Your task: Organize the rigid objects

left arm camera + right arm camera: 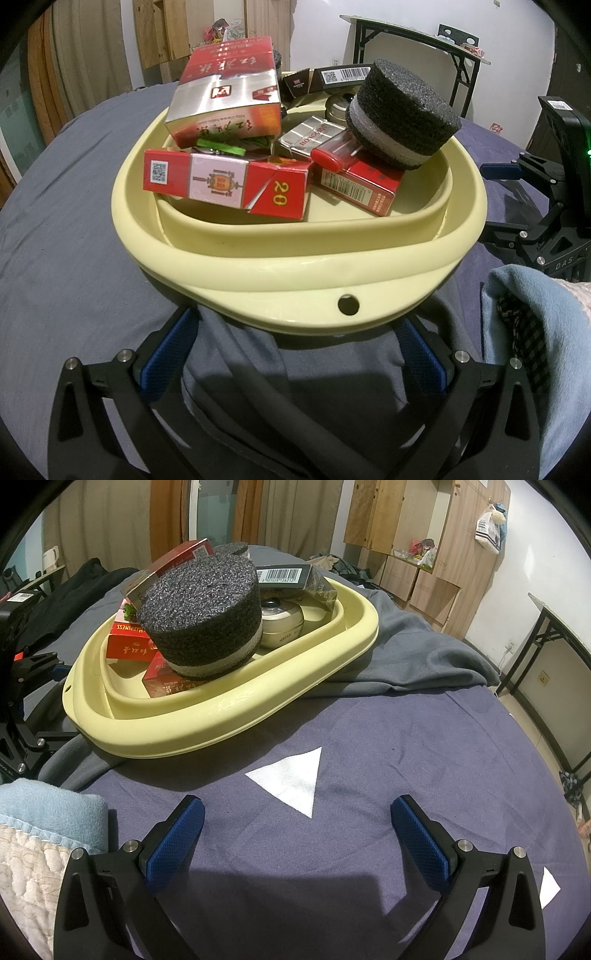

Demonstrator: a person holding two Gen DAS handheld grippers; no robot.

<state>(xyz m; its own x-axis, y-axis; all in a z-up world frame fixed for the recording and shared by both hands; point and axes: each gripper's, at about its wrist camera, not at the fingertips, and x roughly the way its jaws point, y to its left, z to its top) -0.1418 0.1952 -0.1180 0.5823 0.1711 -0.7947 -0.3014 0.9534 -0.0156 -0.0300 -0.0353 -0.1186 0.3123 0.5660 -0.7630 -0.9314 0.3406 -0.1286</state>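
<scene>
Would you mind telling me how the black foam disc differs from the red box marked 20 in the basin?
The foam disc is round, black and grainy with a pale band; the red box is flat-sided, glossy and printed. The disc sits tilted on other packs at the right; the box lies lengthwise at the front left. Both are in the yellow basin.

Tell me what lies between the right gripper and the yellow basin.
Right wrist view: only bare purple sheet with a white triangle patch separates the open right gripper from the yellow basin.
</scene>
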